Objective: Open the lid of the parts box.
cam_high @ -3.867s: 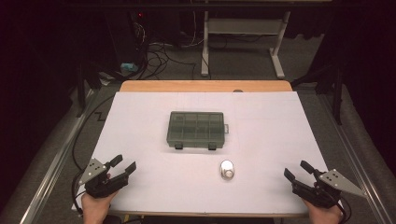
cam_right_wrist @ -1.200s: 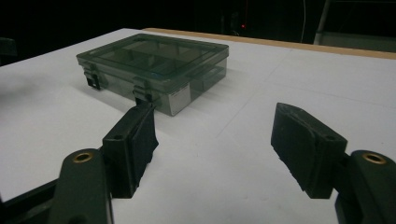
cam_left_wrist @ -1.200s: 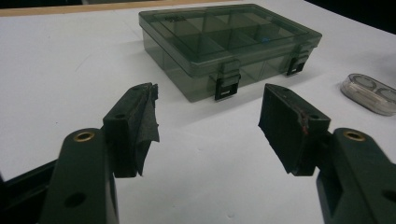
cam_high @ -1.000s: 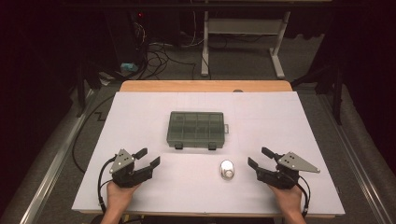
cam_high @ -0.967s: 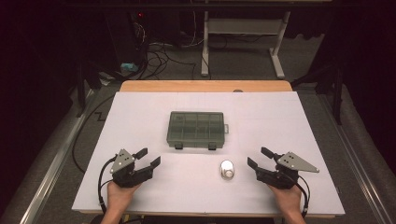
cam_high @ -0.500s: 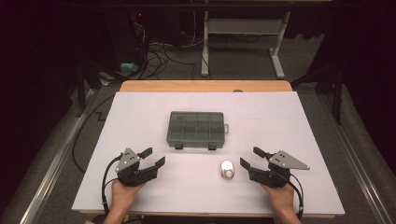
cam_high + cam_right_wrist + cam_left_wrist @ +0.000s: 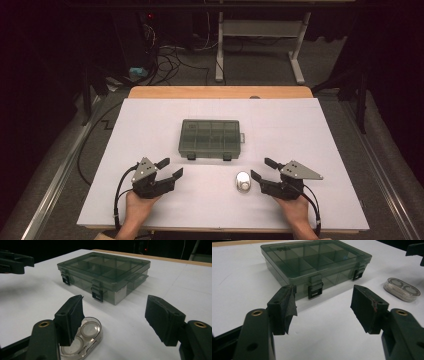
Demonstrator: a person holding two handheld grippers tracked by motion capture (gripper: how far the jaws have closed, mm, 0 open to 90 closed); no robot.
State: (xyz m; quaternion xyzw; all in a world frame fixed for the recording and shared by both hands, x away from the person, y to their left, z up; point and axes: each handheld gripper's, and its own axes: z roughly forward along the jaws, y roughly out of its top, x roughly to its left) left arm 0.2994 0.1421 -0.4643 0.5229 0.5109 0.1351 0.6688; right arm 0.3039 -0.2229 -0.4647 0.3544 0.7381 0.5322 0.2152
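Observation:
A closed smoky-grey compartment box point(image 7: 211, 138) with two front latches lies mid-table. A small clear case point(image 7: 242, 181) with two round wells lies in front of it to the right. My left gripper point(image 7: 170, 168) is open, nothing between its fingers, near the box's front left corner. My right gripper point(image 7: 262, 169) is open just right of the clear case. In the left gripper view, the open gripper point(image 7: 323, 298) faces the box point(image 7: 312, 260), with the case point(image 7: 402, 289) at right. In the right gripper view, the open gripper point(image 7: 115, 308) has the case point(image 7: 82, 337) by its left jaw and the box point(image 7: 105, 270) beyond.
A white sheet point(image 7: 325, 130) covers the table, with a wooden strip point(image 7: 220, 92) along its far edge. Beyond are a white desk frame point(image 7: 260, 30) and floor cables point(image 7: 170, 55). The other gripper's jaw shows at the top right of the left gripper view point(image 7: 415, 250).
Both grippers have moved in from the table's near corners towards the middle. The right one now sits next to the clear case. Box and case have not moved.

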